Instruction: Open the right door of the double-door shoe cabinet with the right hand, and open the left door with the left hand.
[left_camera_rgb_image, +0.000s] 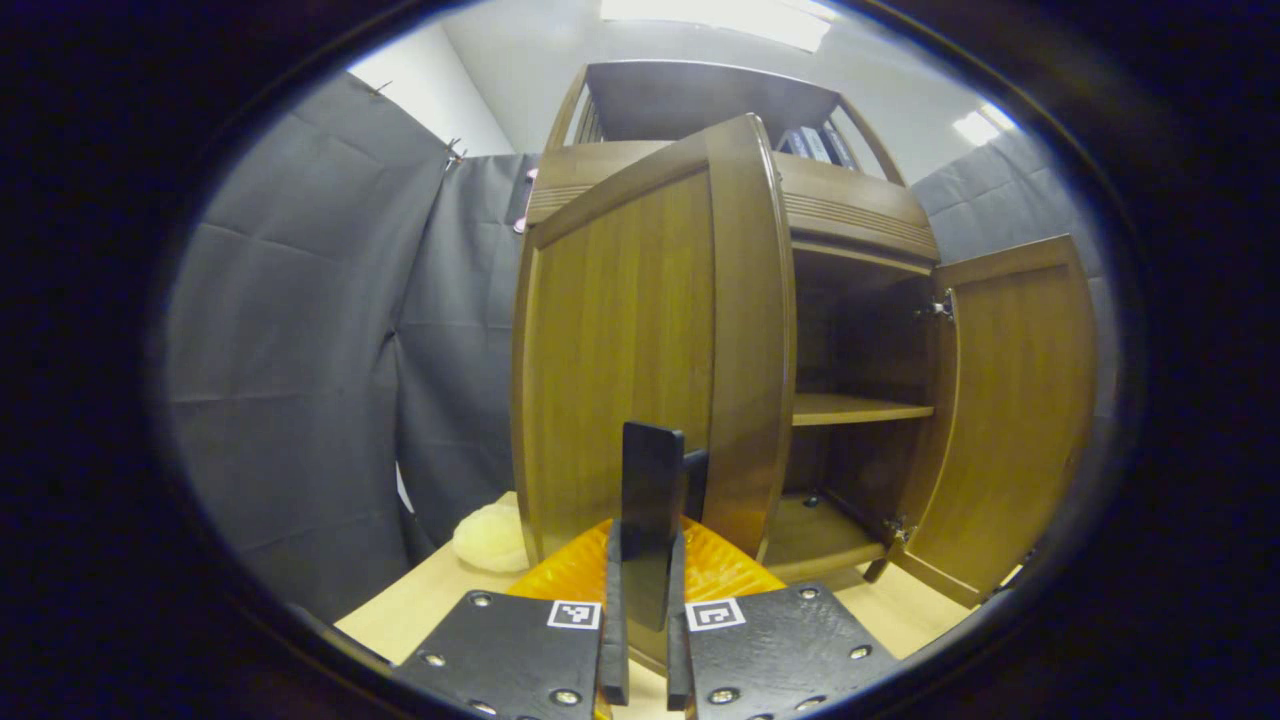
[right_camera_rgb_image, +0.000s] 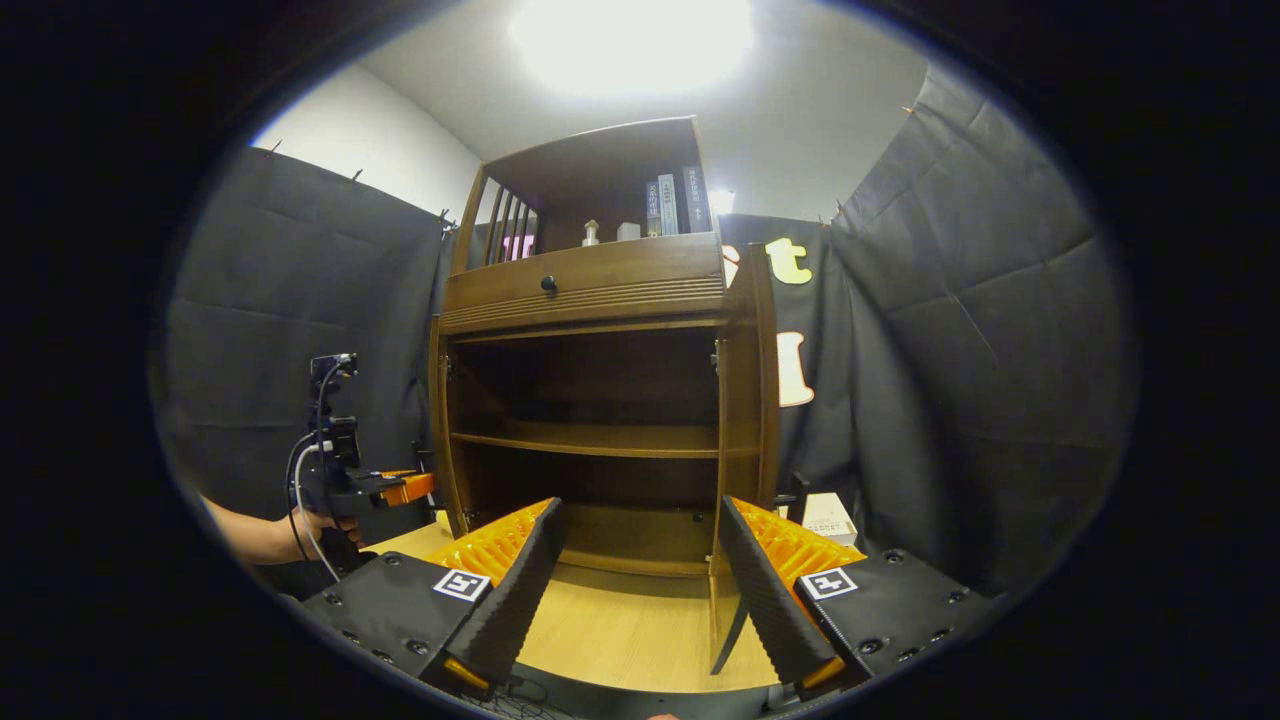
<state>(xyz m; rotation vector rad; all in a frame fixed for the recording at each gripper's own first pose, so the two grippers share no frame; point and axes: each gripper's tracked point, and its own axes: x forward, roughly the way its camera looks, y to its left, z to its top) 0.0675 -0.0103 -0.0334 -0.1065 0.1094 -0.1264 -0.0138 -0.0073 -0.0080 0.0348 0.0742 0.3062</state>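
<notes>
The left gripper (left_camera_rgb_image: 648, 560) is clamped on the edge of the half-open left door (left_camera_rgb_image: 640, 340), a curved panel of glossy brown wood; the wooden cabinet (right_camera_rgb_image: 590, 290) stands on a pale table (right_camera_rgb_image: 620, 630), its shelf (right_camera_rgb_image: 600, 440) bare; the right gripper (right_camera_rgb_image: 640, 580) hangs spread apart, just beside the wide-open right door (right_camera_rgb_image: 745, 430).

Glossy wood cabinet (right_camera_rgb_image: 590, 290); seemingly matt cloth (left_camera_rgb_image: 290, 340).
</notes>
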